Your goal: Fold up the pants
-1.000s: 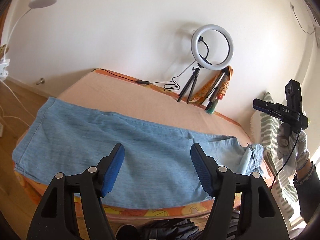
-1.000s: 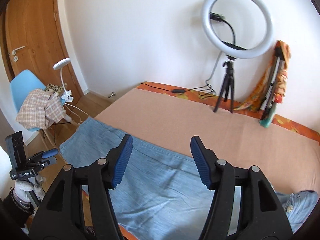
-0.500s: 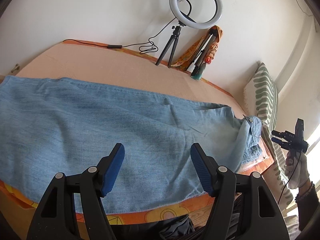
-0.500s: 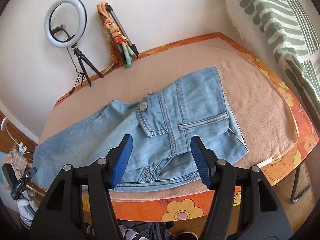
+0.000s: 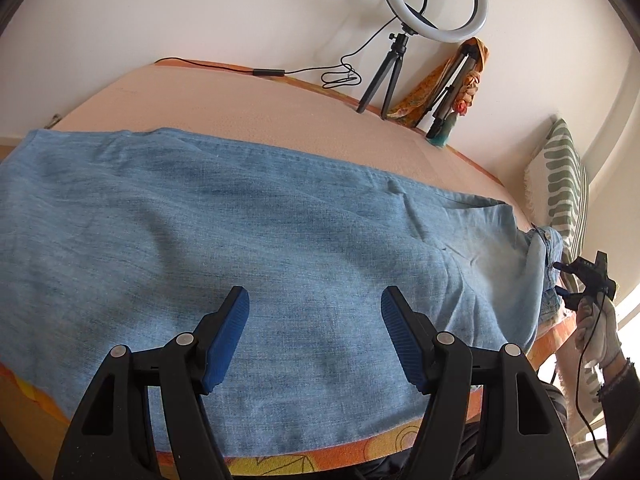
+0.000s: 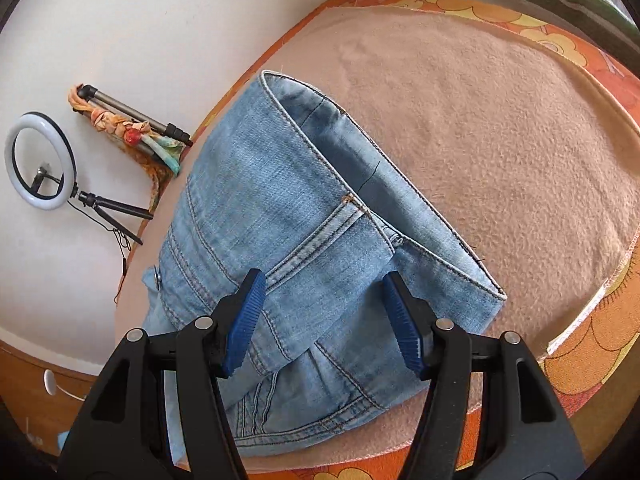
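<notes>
Light blue denim pants (image 5: 248, 240) lie lengthwise on a table covered by a peach cloth (image 5: 248, 108). My left gripper (image 5: 314, 336) is open and empty, hovering over the leg part near the front edge. My right gripper (image 6: 322, 320) is open and empty, just above the waistband end of the pants (image 6: 288, 216), where the back pocket seams and belt loop show. The right gripper also shows in the left wrist view (image 5: 580, 280) at the far right, by the waist end.
A ring light on a tripod (image 5: 434, 4) and a folded tripod wrapped in a scarf (image 5: 460, 80) stand at the back edge by the wall. A green-striped pillow (image 5: 564, 184) sits at the right end. An orange flowered cover (image 6: 592, 352) borders the cloth.
Both grippers have moved down and closer to the pants. The right gripper swung from the leg side to the waistband end and now hovers low over it. Both stayed open.
</notes>
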Available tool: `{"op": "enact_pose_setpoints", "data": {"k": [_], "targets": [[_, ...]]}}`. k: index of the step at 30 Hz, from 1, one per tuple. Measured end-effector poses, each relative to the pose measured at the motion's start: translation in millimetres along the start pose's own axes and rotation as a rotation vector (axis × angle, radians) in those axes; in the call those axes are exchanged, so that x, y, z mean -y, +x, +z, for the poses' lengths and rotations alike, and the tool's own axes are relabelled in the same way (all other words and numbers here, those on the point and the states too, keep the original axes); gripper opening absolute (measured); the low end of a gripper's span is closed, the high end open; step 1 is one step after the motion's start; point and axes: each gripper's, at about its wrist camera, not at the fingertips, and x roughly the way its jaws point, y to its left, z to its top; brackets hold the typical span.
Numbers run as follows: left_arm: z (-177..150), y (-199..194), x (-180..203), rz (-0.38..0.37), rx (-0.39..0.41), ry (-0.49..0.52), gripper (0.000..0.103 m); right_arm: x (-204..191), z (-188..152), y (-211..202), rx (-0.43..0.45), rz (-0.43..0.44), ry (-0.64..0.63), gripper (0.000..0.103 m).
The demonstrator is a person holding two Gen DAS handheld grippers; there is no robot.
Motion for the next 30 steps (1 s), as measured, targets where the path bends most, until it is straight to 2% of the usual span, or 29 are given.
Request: {"op": "enact_pose_setpoints", "data": {"k": [4, 6, 7, 8, 17, 24, 27, 30], "targets": [[-1.5, 6.8, -14.7, 0.015, -0.004, -0.030, 0.068, -0.7, 6.5, 5.9, 0.034, 0.012, 0.068, 0.065], [-2.0, 7.7, -17.6, 0.008, 0.006, -0.036, 0.068, -4.5, 6.4, 7.0, 0.039, -0.014, 0.066, 0.054], [-1.9, 7.9, -17.7, 0.010, 0.009, -0.033, 0.068, -6.3, 5.9, 7.7, 0.035, -0.033, 0.055, 0.028], [-1.1, 8.6, -17.5, 0.011, 0.009, -0.031, 0.068, -7.9, 5.7, 8.3, 0.030, -0.017, 0.049, 0.007], [-1.4, 5.8, -21.6, 0.011, 0.026, -0.040, 0.068, -22.5, 3.7, -27.7, 0.062, 0.016, -0.016, 0.006], [0.8, 7.7, -21.5, 0.040, 0.015, -0.016, 0.068, -34.2, 6.4, -102.1, 0.146, 0.096, -0.061, 0.005], [1.2, 9.8, -19.5, 0.056, 0.012, 0.008, 0.068, -20.8, 1.7, -107.1, 0.142, 0.024, -0.101, 0.005], [1.9, 10.8, -18.7, 0.066, 0.012, 0.013, 0.068, -0.3, -5.9, -83.3, 0.091, -0.052, -0.106, 0.005]]}}
